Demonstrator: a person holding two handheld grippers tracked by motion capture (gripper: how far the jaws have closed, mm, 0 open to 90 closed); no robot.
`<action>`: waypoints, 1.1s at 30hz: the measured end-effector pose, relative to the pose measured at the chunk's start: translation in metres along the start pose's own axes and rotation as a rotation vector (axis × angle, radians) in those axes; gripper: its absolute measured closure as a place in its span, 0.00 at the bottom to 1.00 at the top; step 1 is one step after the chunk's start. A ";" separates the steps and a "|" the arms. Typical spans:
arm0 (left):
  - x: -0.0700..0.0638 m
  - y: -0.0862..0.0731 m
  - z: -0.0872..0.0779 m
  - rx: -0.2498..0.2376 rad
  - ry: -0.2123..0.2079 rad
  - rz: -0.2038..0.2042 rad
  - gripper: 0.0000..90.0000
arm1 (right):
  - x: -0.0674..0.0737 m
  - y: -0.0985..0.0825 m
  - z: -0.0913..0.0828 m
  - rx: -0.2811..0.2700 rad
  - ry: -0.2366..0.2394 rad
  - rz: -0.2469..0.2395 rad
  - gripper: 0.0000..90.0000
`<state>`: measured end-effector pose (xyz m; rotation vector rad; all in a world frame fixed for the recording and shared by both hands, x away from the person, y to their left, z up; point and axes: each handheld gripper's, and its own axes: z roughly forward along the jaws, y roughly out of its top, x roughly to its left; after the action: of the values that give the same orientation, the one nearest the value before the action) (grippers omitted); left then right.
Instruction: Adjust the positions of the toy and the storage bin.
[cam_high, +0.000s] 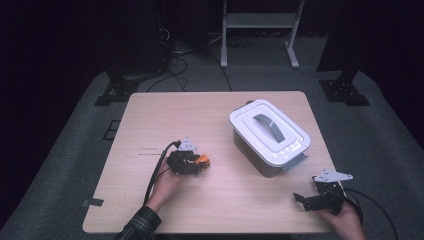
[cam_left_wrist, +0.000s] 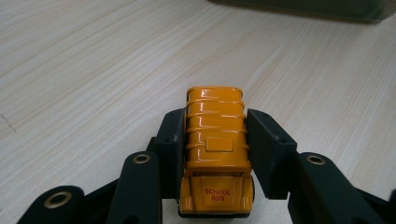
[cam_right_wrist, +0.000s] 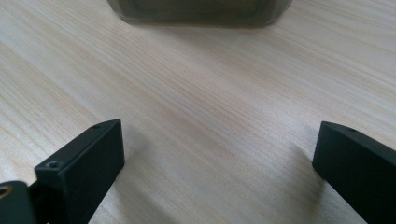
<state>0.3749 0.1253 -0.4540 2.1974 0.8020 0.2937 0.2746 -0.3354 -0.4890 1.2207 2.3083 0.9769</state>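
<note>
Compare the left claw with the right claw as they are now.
The left claw is shut on the yellow toy school bus; the right claw stands wide open with nothing between its jaws. The left sits mid-table, the right near the wooden table's front right corner. Both are black and hand-held.

The left gripper (cam_high: 200, 163) is lying low with its jaws clamping, while the right gripper (cam_high: 306, 199) is resting low, its jaws standing wide apart.
</note>
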 end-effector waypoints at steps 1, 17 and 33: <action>0.000 0.000 0.000 0.000 0.000 0.000 0.65 | 0.000 0.000 0.000 0.000 0.000 0.000 0.01; 0.000 -0.004 -0.022 -0.001 -0.001 0.010 0.65 | 0.000 0.000 0.000 0.000 0.000 0.000 0.01; 0.005 -0.021 -0.053 0.003 0.026 -0.001 0.65 | 0.000 0.000 0.000 0.000 0.000 0.000 0.01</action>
<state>0.3462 0.1702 -0.4334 2.1996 0.8183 0.3213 0.2746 -0.3354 -0.4890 1.2205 2.3083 0.9764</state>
